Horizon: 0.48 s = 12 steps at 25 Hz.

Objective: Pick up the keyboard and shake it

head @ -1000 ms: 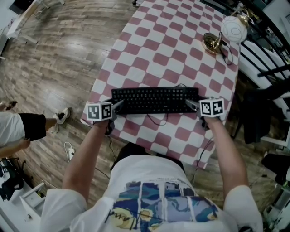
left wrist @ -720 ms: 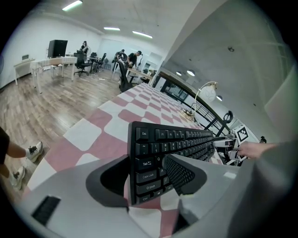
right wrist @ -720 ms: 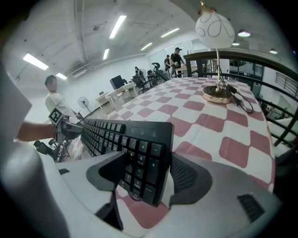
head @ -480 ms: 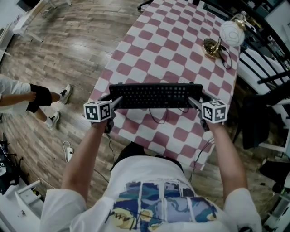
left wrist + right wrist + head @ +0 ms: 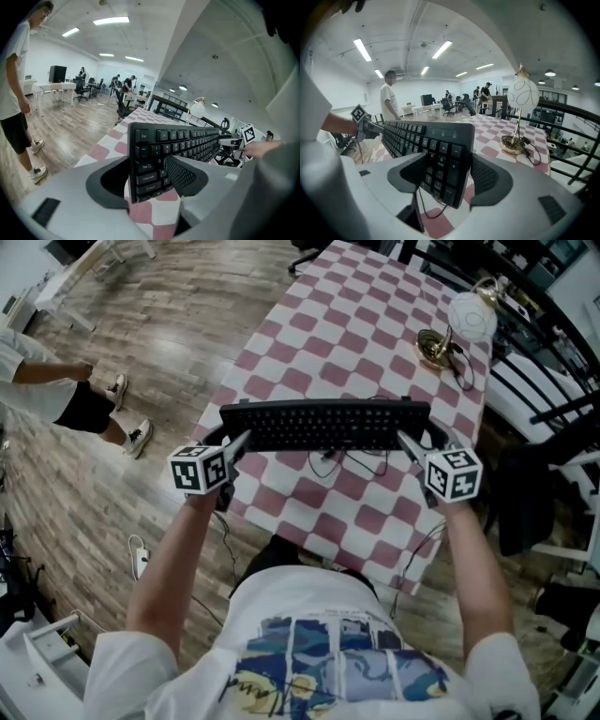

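The keyboard (image 5: 323, 426) hangs above the table (image 5: 356, 334), left tool (image 5: 236, 444) and right tool (image 5: 409, 442) each clamped wide on one end (cable (image 5: 349, 465) dangling, seemingly slack), so hard shaking could slip an end free or snag it.

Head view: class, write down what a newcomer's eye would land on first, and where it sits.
The black keyboard stands out first, held above the near end of the pink-and-white checked tablecloth. The left gripper is clamped on its left end and the right gripper on its right end. Next comes the white globe lamp at the cloth's far right corner.
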### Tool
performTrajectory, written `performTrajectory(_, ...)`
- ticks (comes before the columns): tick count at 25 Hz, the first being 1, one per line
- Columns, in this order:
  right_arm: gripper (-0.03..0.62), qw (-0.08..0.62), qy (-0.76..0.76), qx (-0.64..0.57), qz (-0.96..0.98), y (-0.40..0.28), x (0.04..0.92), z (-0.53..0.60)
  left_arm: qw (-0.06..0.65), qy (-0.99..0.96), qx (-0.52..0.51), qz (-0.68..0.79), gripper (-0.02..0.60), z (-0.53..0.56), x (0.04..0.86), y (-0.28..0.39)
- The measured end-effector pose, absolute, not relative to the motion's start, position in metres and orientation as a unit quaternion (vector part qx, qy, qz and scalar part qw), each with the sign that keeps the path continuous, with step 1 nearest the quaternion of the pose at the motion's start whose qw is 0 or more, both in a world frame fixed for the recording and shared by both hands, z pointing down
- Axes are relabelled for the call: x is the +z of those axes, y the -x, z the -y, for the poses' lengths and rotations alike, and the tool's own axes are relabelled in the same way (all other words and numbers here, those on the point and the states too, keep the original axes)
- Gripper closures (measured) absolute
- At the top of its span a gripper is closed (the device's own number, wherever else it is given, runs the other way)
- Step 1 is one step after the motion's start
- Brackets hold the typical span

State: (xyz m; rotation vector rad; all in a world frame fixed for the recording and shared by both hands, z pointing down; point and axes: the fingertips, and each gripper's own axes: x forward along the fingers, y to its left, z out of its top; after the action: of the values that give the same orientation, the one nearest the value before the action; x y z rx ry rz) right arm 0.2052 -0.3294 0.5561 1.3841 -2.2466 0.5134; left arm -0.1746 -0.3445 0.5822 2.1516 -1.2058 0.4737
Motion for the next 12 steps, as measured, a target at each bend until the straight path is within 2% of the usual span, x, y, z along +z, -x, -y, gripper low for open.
performTrajectory(12,0.303,0.190,-0.525,0.080,0.825,-0.207,0.476,0.320,0.239,-0.839,0.131,0.471,0.334,0.341,0.511,0.171)
